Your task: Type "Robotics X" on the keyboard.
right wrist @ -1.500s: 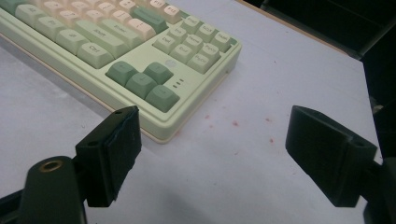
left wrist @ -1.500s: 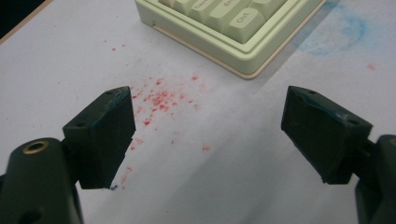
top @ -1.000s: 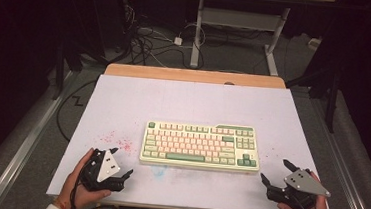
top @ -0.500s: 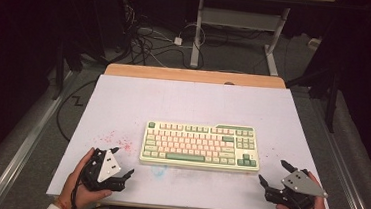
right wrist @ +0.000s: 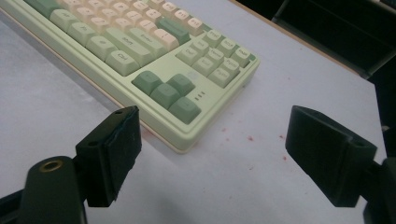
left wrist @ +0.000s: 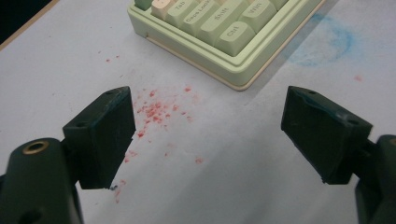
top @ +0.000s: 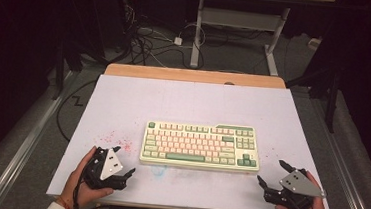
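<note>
A green-and-cream mechanical keyboard [top: 200, 145] lies mid-counter [top: 188, 105]. The left gripper [top: 125, 161] sits at its 8 o'clock, jaws spread wide and empty, over red specks [left wrist: 156, 109]. The right gripper [top: 270, 172] sits at 4 o'clock, likewise wide open, holding nothing.

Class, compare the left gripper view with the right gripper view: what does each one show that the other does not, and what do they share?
Left gripper view: the pale green keyboard's corner with Tab, Caps Lock, Shift and Ctrl keys, a dense patch of red specks and a faint blue smudge on the white table. Right gripper view: the keyboard's other end with dark green arrow keys, a navigation key cluster and the table's wooden far edge. Shared: the same keyboard, the table, and a pair of black fingers spread wide, holding nothing.
</note>
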Tool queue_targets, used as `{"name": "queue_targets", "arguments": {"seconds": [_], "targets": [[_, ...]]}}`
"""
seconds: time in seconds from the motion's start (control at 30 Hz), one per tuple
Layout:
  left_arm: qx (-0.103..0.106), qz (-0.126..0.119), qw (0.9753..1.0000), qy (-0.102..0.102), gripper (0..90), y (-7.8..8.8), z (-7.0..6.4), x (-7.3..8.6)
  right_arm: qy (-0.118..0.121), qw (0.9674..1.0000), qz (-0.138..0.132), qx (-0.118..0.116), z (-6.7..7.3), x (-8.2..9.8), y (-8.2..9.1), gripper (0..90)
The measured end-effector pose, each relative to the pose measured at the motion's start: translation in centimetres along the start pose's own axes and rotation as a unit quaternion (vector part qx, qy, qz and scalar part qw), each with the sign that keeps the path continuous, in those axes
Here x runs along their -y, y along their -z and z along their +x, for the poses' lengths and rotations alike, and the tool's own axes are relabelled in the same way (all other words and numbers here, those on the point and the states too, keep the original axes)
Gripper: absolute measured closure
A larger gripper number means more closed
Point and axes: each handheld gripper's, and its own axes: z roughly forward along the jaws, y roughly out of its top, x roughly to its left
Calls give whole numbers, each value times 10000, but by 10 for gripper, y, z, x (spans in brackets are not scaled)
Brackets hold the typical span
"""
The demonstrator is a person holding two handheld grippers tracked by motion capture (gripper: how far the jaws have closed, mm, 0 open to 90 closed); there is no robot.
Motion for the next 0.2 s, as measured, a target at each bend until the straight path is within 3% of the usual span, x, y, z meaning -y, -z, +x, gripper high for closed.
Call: {"name": "queue_targets", "arguments": {"seconds": [0.2], "targets": [[-6, 15, 10000, 38, 166, -3, 2, -1, 15, 10000, -4, 13, 0, -1, 0, 198]]}}
